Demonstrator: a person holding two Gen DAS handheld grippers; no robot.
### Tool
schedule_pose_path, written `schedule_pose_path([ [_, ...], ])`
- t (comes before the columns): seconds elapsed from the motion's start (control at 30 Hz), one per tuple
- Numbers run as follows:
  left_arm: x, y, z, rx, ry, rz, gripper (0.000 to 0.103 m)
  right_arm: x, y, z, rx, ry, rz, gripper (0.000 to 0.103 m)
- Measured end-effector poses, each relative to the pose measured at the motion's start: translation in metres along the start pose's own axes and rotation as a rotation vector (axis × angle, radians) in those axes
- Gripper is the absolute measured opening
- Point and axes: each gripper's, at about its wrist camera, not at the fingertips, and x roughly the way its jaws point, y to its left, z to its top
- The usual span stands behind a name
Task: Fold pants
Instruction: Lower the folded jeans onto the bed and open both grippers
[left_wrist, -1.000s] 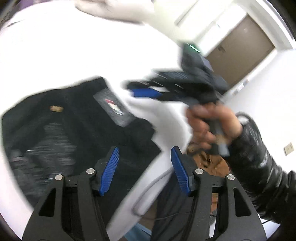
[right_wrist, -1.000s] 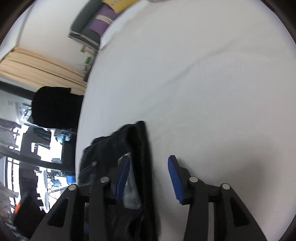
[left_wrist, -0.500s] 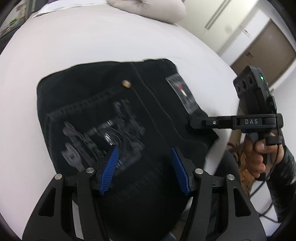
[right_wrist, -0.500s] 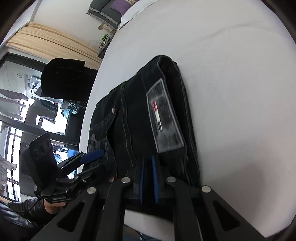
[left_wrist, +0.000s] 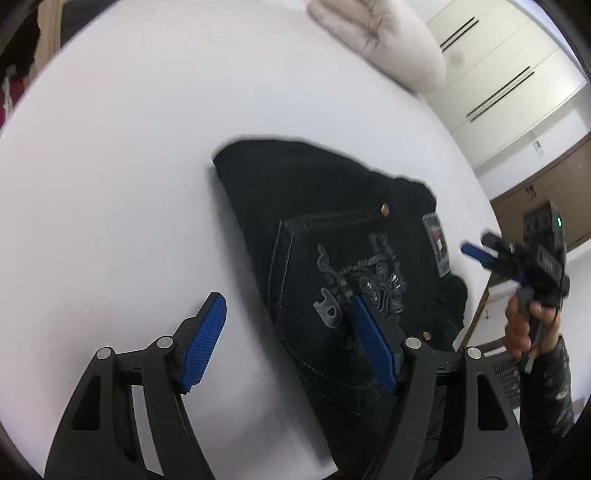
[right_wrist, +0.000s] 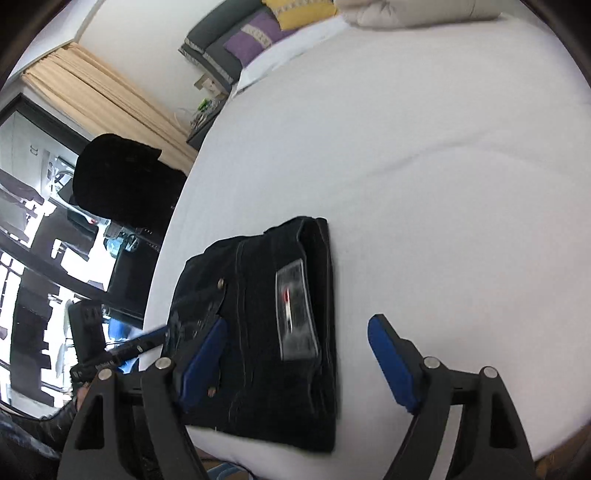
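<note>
Black folded pants (left_wrist: 332, 236) lie on the white bed (left_wrist: 110, 184), with an embroidered back pocket and a waist label facing up. My left gripper (left_wrist: 288, 343) hovers over their left edge, one pad above the pocket and the other above the sheet. Its jaws are opening and press on nothing. In the right wrist view the pants (right_wrist: 258, 295) lie by the bed's near edge. My right gripper (right_wrist: 299, 358) straddles their right side, jaws opening wide and free of the cloth. Each view also shows the other gripper: the right gripper (left_wrist: 480, 247) in a hand, the left gripper (right_wrist: 147, 338) at the pants' left edge.
A cream padded bundle (left_wrist: 380, 44) lies at the far end of the bed, with purple and yellow pillows (right_wrist: 258, 33) beyond. Wardrobe doors (left_wrist: 498, 74) and a brown door (left_wrist: 546, 206) stand behind. A dark draped shape (right_wrist: 122, 177) and a curtain (right_wrist: 103, 99) are beside the bed.
Half a second ago my right gripper was shut at the pants' near edge; now its jaws are wide and clear. My left gripper slid leftwards to the pants' left edge and opened wider.
</note>
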Motion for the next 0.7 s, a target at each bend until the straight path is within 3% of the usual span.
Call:
schedule_pose_path([
  [0.07,0.014,-0.001,-0.005,-0.020,0.039,-0.024,0.070,0.022,-0.007,0.008,0.030,0.058,0.033,0.081],
  [0.17,0.029,-0.013,0.000,0.026,0.069,-0.006,0.077,0.053,-0.013,0.008,0.074,0.137,0.019,0.075],
  [0.23,0.038,-0.024,0.003,0.061,0.097,0.009,0.081,0.061,-0.014,0.009,0.083,0.130,0.032,0.074],
  [0.27,0.041,-0.028,0.005,0.069,0.103,0.017,0.081,0.062,-0.013,0.009,0.090,0.126,0.050,0.069],
  [0.3,0.042,-0.035,0.006,0.070,0.110,0.025,0.082,0.064,-0.013,0.008,0.096,0.135,0.063,0.054],
  [0.4,0.048,-0.046,0.011,0.094,0.136,0.058,0.083,0.070,-0.010,0.003,0.087,0.158,0.053,0.045],
  [0.7,0.060,-0.072,0.020,0.164,0.147,0.135,0.060,0.072,0.010,0.002,0.027,0.149,-0.036,0.033],
])
